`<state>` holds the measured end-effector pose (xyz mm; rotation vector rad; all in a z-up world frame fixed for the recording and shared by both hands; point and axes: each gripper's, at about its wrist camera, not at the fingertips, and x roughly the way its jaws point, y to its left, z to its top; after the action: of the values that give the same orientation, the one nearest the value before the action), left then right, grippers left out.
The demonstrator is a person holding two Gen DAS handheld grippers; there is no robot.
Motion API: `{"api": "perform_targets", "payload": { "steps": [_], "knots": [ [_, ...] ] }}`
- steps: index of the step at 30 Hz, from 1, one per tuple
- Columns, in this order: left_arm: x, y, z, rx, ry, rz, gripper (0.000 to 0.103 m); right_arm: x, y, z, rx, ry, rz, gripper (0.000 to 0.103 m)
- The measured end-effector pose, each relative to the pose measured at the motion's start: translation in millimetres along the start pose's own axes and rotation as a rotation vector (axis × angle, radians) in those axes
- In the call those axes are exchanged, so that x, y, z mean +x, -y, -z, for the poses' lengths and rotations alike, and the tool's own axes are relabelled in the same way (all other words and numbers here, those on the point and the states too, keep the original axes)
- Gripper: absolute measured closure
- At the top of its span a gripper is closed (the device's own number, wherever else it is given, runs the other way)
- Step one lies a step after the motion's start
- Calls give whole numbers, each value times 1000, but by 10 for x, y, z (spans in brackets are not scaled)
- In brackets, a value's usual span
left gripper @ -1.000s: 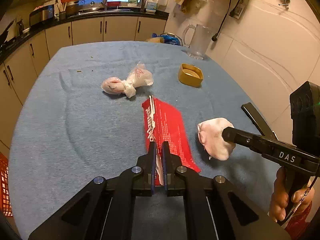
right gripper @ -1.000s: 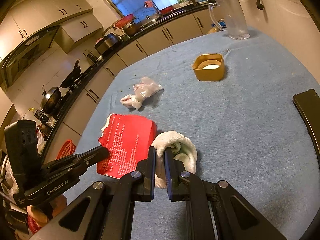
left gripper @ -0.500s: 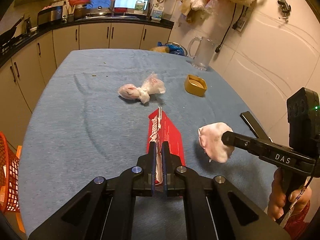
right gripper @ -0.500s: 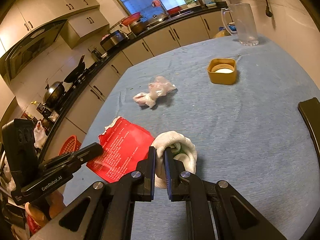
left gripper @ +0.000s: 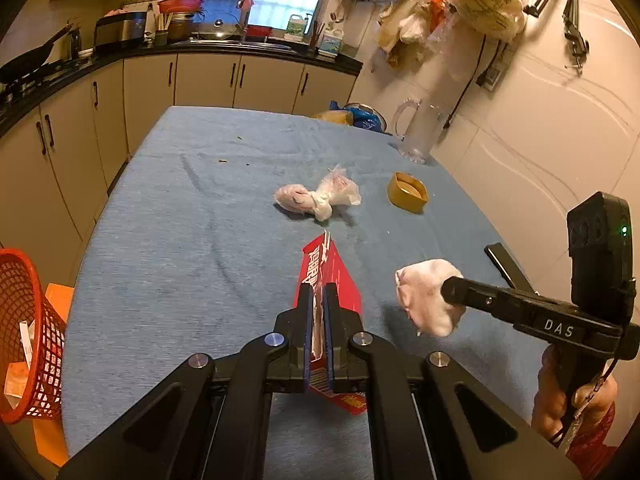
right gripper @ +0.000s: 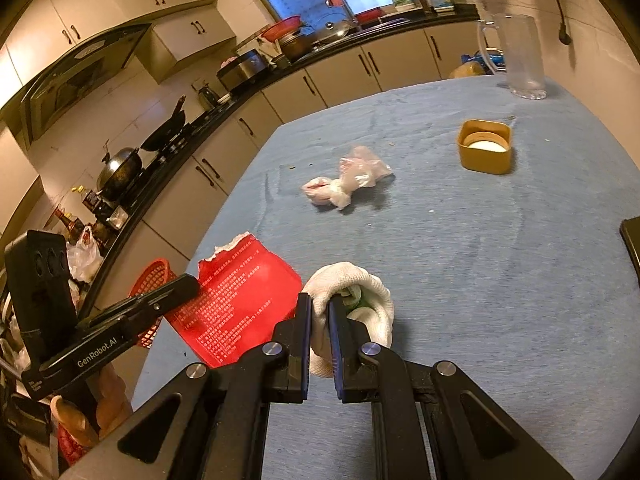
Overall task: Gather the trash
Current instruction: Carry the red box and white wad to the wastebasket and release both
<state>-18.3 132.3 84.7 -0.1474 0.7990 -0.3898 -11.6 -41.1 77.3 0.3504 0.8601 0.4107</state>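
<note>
At far left we see a red plastic mesh basket (left gripper: 28,332) beside the blue-cloth tabletop (left gripper: 168,240). Our left gripper (left gripper: 318,300) has its fingers clenched on a torn red printed packet (left gripper: 340,280), lifted off the cloth. Farther back lies a knotted clear plastic bag (left gripper: 320,198), then a small yellow tub (left gripper: 407,192). Our right gripper (right gripper: 320,312) pinches a crumpled white tissue wad (right gripper: 360,300), perhaps wrapping something green.

A knotted plastic bag (left gripper: 318,198) lies mid-table (left gripper: 168,240), a small tub (left gripper: 407,192) to its right, a pitcher (left gripper: 418,132) behind; a basket (left gripper: 28,336) stands off the table's left edge.
</note>
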Motion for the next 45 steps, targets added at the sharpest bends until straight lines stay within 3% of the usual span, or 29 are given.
{"api": "perform_targets", "payload": {
  "steps": [10, 19, 31, 38, 45],
  "knots": [
    [-235, -221, -27, -38, 46, -19, 98, 74, -244, -54, -37, -14, -30, 93],
    [-761, -671, -53, -106, 128, -74, 98, 259, -746, -182, -116, -43, -101, 93],
    [-1796, -1824, 134, -247, 242, -292, 98, 872, -2000, -269, -249, -122, -278, 93],
    [-1931, -2385, 364, -330, 231, -366, 98, 1403, -2597, -196, -275, -190, -351, 93],
    [-1724, -2772, 539, -392, 184, -402, 98, 1973, -2869, -87, -268, -268, -354, 93]
  ]
}}
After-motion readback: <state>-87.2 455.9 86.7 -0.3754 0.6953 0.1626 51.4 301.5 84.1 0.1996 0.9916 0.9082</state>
